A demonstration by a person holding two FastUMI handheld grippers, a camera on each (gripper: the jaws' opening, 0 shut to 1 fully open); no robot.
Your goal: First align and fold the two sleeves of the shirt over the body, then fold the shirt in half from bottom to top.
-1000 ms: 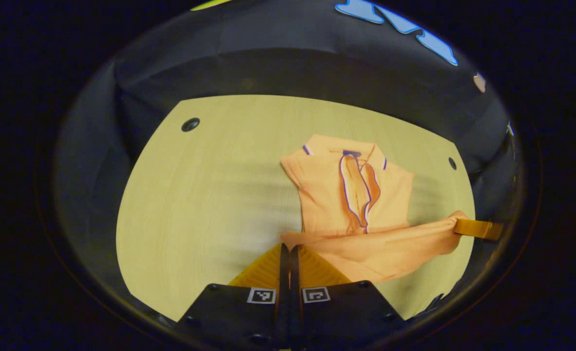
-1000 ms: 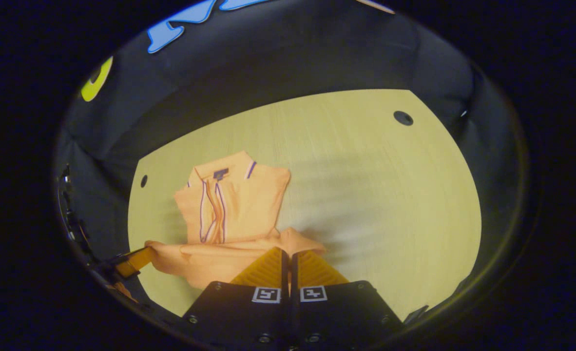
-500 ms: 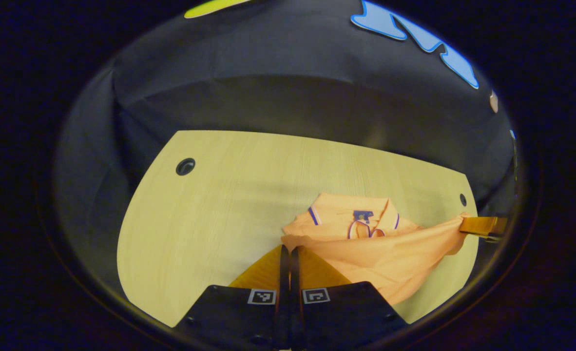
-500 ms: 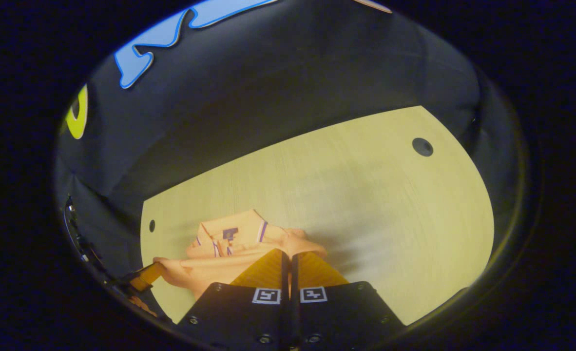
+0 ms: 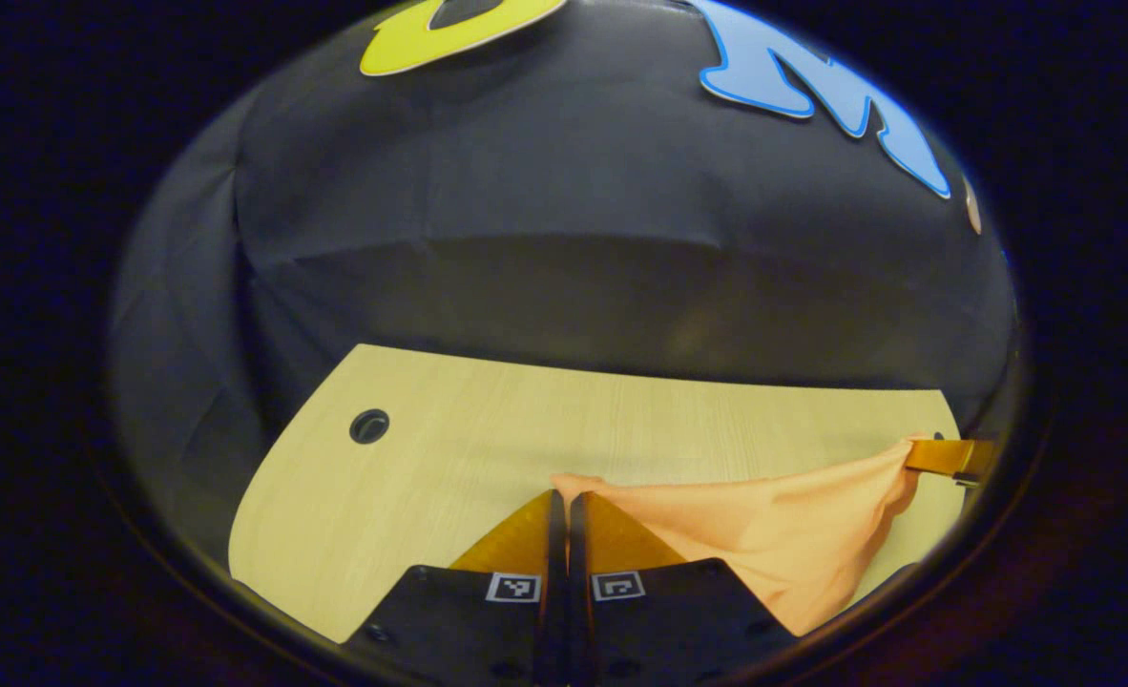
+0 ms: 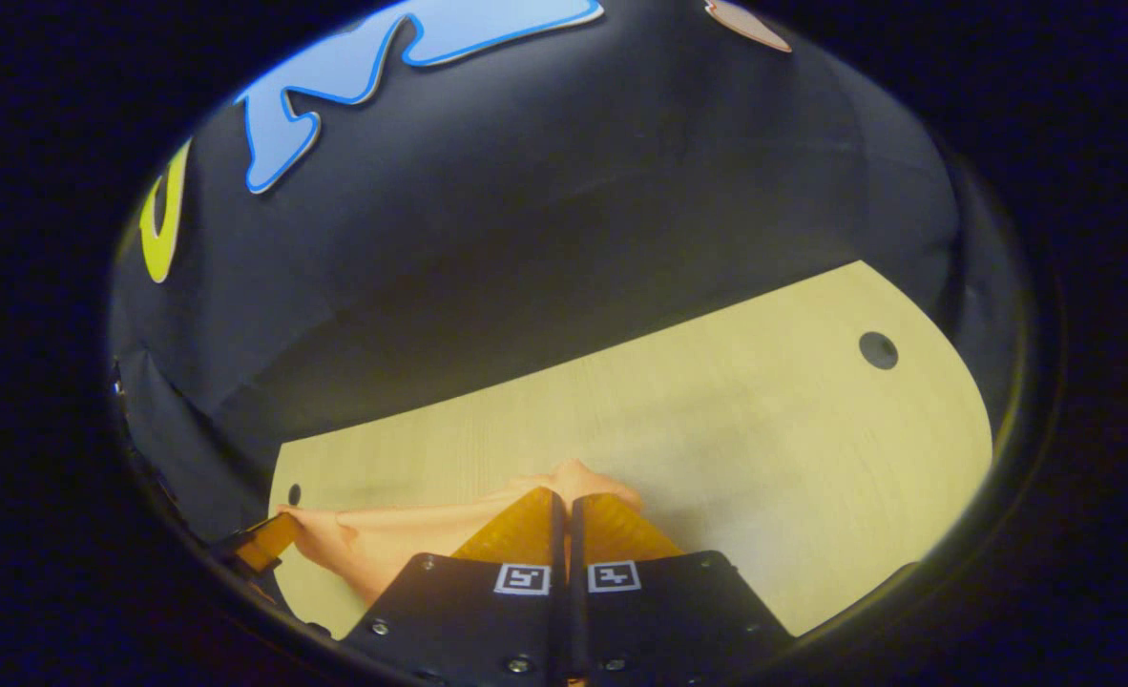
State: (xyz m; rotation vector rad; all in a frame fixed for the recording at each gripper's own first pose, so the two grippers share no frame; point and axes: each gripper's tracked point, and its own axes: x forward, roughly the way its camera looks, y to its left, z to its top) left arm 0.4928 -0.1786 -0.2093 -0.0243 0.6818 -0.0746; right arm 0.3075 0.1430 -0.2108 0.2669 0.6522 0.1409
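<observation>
Dim, warm light; the table (image 5: 411, 477) is the brightest area, with soft faint shadows. The booth wall (image 6: 564, 219) is dark. Strong fisheye bending at edges, little blur

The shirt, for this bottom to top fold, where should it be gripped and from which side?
By its two hem corners, as now: the left gripper pinches one corner of the shirt and the right gripper the other, each from the near edge, so the cloth hangs stretched between them.
</observation>
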